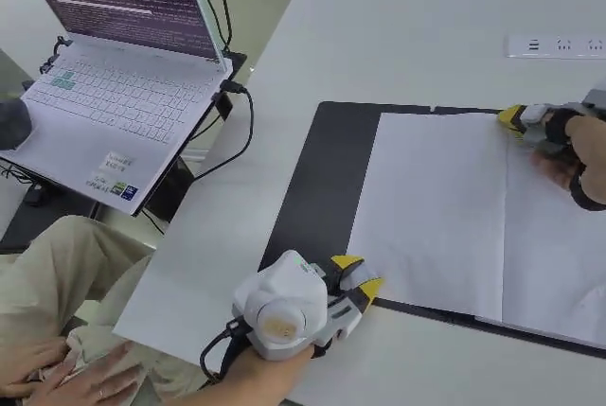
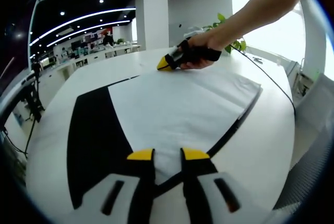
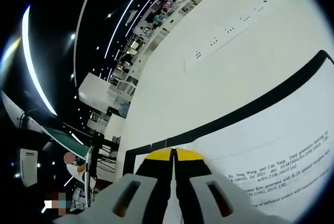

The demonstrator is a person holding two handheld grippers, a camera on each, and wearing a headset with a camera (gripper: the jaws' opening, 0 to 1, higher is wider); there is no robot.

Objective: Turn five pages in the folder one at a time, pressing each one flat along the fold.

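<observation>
Two grippers are sitting over the open folder point(image 1: 317, 179), which is lying flat on the white table point(image 1: 398, 27) with its black cover showing to the left of a white page point(image 1: 436, 207). We are holding the left gripper point(image 1: 358, 273) at the near edge of that page, its yellow tips a narrow gap apart. In the left gripper view its tips point(image 2: 167, 154) are pointing across the page point(image 2: 172, 109) and the folder point(image 2: 91, 130) toward the right gripper point(image 2: 168, 63). We are holding the right gripper point(image 1: 511, 117) at the page's far edge, just beside the fold point(image 1: 504, 236). In the right gripper view its tips point(image 3: 172, 154) are meeting, with nothing between them, over printed lines on the page point(image 3: 271, 156) near the folder's black border point(image 3: 250, 110). A laptop point(image 1: 114, 94) is standing open beside the table, well left of the folder, and a socket strip point(image 1: 559, 44) is lying beyond the folder's far edge.
</observation>
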